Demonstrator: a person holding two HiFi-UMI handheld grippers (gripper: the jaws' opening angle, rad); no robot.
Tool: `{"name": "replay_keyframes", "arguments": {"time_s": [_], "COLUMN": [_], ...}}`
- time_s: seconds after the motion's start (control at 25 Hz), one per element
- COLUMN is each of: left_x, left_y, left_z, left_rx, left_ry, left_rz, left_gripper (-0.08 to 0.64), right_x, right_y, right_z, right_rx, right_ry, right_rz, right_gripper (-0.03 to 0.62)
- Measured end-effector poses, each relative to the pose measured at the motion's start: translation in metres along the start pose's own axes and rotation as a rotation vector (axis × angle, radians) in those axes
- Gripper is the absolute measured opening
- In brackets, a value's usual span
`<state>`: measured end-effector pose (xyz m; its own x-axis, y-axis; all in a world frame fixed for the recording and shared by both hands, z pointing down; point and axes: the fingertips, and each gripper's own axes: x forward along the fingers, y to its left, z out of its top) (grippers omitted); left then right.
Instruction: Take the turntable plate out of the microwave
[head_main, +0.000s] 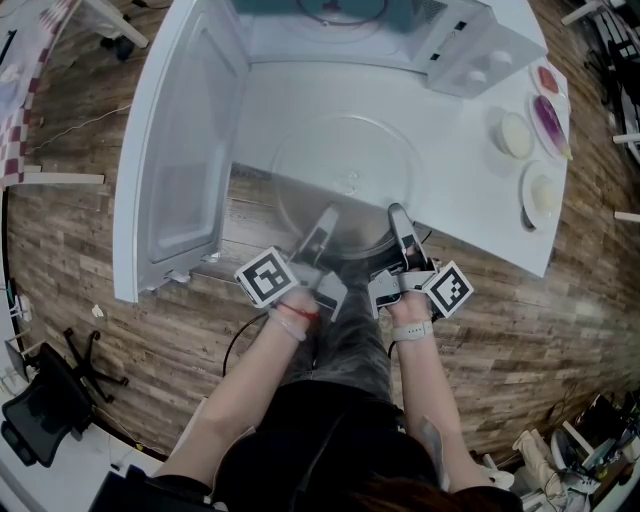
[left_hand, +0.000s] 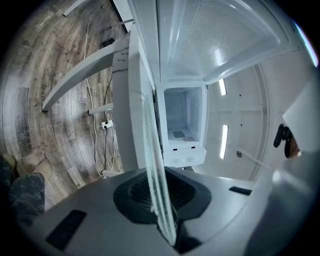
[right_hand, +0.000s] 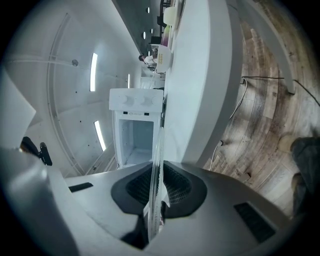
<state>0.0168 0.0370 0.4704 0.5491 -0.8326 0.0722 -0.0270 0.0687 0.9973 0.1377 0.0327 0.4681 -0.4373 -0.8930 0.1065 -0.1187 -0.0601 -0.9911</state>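
Observation:
The clear glass turntable plate (head_main: 345, 180) is outside the microwave (head_main: 330, 20), held level over the white table's (head_main: 470, 200) near edge. My left gripper (head_main: 322, 225) is shut on its near-left rim. My right gripper (head_main: 398, 222) is shut on its near-right rim. In the left gripper view the plate (left_hand: 152, 165) runs edge-on between the jaws of the left gripper (left_hand: 162, 202). The right gripper view shows the same edge (right_hand: 156, 165) pinched in the right gripper (right_hand: 152, 202). The microwave cavity (left_hand: 182, 125) (right_hand: 132, 135) stands open behind it.
The microwave door (head_main: 185, 150) is swung wide open to the left. Small dishes (head_main: 515, 135) (head_main: 550, 120) (head_main: 543, 192) sit at the table's right end. Wooden floor (head_main: 90, 250) lies around, with a black chair (head_main: 50, 395) at the lower left.

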Motion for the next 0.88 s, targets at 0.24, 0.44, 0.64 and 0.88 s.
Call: {"name": "replay_keyframes", "arguments": {"time_s": [0.24, 0.44, 0.64, 0.88], "left_x": [-0.003, -0.003, 0.0, 0.003], "left_y": [0.006, 0.006, 0.006, 0.004], "left_z": [0.003, 0.006, 0.009, 0.013], "left_rx": [-0.011, -0.018, -0.032, -0.033], "left_ry": [-0.014, -0.019, -0.032, -0.042], "left_rz": [0.015, 0.014, 0.01, 0.002], "left_gripper": [0.034, 0.034, 0.034, 0.032], "right_x": [-0.004, -0.004, -0.002, -0.002], "right_y": [-0.009, -0.01, -0.01, -0.007], "right_z": [-0.01, -0.011, -0.013, -0.017], "right_rx": [0.03, 0.03, 0.032, -0.004], "right_ry": [0.03, 0.038, 0.048, 0.091], "right_rz": [-0.008, -0.009, -0.002, 0.01], "right_gripper": [0.043, 0.043, 0.043, 0.043]}}
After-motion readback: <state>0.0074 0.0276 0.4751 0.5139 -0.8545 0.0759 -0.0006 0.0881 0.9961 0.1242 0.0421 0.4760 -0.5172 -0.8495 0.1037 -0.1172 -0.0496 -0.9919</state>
